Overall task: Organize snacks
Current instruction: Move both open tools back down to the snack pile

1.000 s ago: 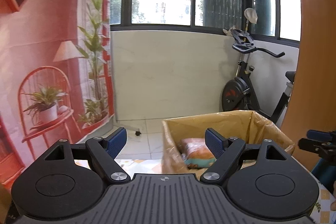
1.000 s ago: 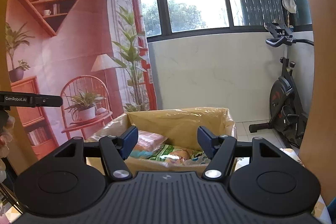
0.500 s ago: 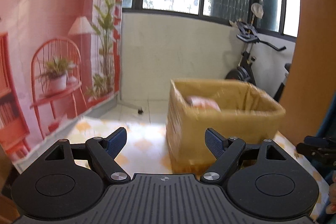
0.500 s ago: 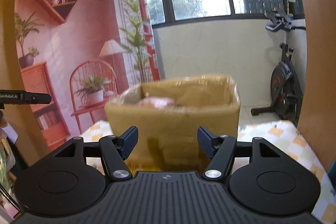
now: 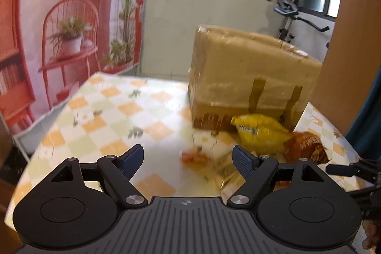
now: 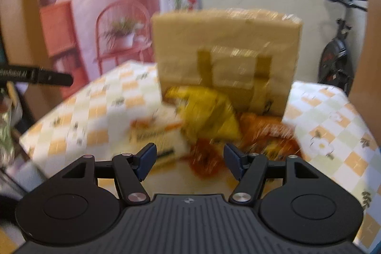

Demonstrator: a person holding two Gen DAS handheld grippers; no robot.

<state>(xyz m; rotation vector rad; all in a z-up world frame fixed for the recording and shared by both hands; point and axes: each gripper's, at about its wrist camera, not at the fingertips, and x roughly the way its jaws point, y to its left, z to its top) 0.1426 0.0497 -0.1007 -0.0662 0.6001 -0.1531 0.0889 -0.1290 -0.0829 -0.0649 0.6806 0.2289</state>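
A heap of snack bags lies on the table [image 5: 114,116], right at the foot of a brown cardboard box [image 6: 226,56]. A yellow bag [image 6: 207,116] sits on top of the heap and leans on the front of the box. Beside it lies an orange-brown bag [image 5: 307,149], and a white packet [image 6: 157,135] lies flat on the other side. A small red packet [image 6: 204,158] lies nearest, but the picture is too blurry to tell more. The table has a cloth with orange and green squares.

The right gripper [image 6: 189,160] hangs over the heap with its jaws spread and nothing between them. The left gripper [image 5: 188,161] hangs over the cloth near the bags, jaws spread wide, holding nothing.

Behind the table hangs a pink backdrop [image 5: 59,4] with a painted chair and plants. An exercise bike [image 6: 338,58] stands by the window
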